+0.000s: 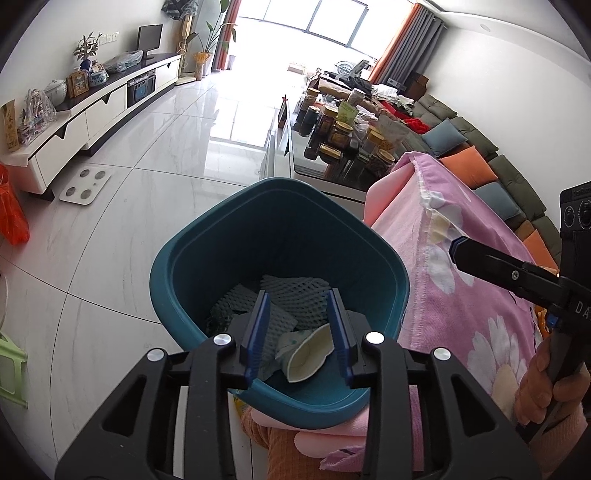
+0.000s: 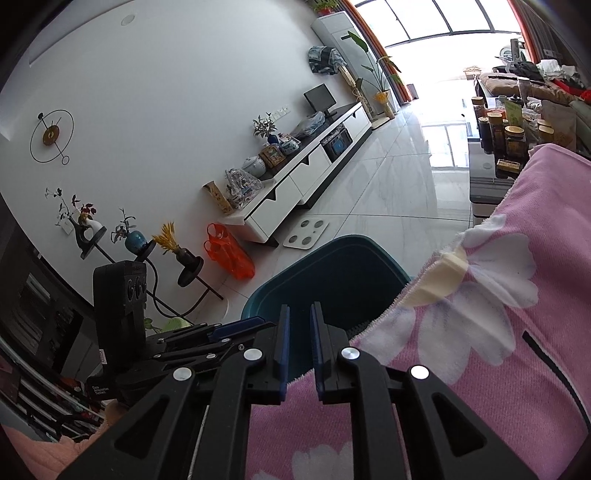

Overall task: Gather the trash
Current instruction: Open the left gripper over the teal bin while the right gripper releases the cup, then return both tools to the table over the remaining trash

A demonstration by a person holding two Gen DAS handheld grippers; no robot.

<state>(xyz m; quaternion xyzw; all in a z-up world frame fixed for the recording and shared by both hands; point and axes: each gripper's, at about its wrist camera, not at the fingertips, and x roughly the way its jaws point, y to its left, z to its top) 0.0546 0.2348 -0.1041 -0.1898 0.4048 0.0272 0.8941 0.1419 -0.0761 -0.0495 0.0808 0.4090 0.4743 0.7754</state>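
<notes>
Trash [image 1: 306,350] lies in the bin [image 1: 192,258] under the empty, parted left gripper [image 1: 300,299]; right gripper [image 2: 298,314] slightly apart, empty, over blanket [image 2: 480,332].

You are in a bright living room with a glossy white marble-tile floor [image 1: 155,155] that mirrors the big sunlit window [image 1: 325,18] at the far end, framed by orange and grey curtains [image 1: 410,40]. Along the plain white wall [image 2: 166,92] runs a long, low white TV cabinet with a dark top [image 1: 99,110]. Opposite sits a dark green sectional sofa [image 1: 513,173] with blue and orange cushions. A round black wire wall clock [image 2: 51,134] hangs on that wall.
</notes>
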